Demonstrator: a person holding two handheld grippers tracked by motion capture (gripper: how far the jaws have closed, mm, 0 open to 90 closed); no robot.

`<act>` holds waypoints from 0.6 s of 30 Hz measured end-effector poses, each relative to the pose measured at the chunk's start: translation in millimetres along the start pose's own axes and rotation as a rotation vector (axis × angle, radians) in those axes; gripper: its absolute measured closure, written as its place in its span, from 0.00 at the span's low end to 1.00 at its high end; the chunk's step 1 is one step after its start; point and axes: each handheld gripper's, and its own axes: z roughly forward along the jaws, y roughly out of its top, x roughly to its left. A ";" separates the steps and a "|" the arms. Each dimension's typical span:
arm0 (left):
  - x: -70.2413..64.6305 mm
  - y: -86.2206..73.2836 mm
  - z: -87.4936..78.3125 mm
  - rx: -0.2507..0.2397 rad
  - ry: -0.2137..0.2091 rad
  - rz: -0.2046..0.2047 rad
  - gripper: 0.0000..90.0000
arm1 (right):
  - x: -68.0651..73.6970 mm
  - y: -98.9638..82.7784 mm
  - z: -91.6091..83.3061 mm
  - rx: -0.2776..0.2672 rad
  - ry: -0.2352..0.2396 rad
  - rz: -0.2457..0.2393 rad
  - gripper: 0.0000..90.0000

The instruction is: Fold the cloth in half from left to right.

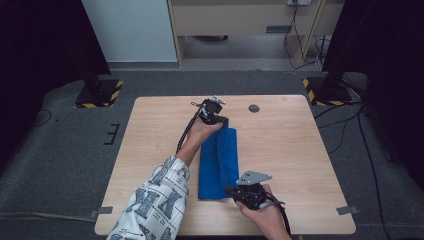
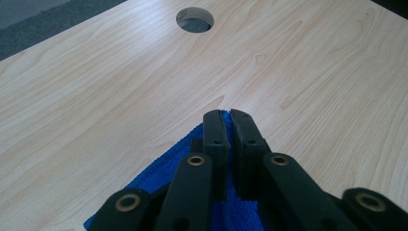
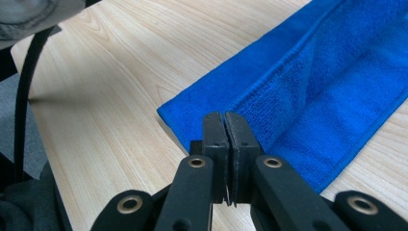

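Nearest me, my right gripper sits at the near right corner of the folded blue terry-cloth towel. In the right gripper view its two black jaws stand pressed together, pad against pad, over the near edge of that towel. A raised fold of the cloth runs up to the jaw tips, but I cannot tell whether any cloth is pinched between the pads.

The towel lies flat on the light wooden table, folded into a long narrow strip. Its long axis runs straight away from me, from my right gripper at the near end to my left gripper at the far end.

In the left gripper view the left jaws are all but closed, a thin slit between the tips. They sit over the far corner of the towel, which spreads out beneath and behind them. I cannot tell whether they pinch it.

Beyond the left fingertips lies bare wood, then a round cable hole in the tabletop.
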 end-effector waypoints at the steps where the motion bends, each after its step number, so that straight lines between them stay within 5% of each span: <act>1: -0.3 -0.1 0.9 0.001 -0.001 0.000 0.95 | 0.5 -0.2 -0.7 -0.001 -0.004 -0.002 0.98; 10: -2.2 -5.9 17.7 0.015 -0.012 -0.017 0.93 | -14.0 -18.0 8.5 0.057 -0.032 0.048 0.98; 18: -4.8 -9.9 22.9 0.020 -0.020 -0.028 0.94 | -10.8 -19.9 6.3 0.060 -0.012 0.065 0.98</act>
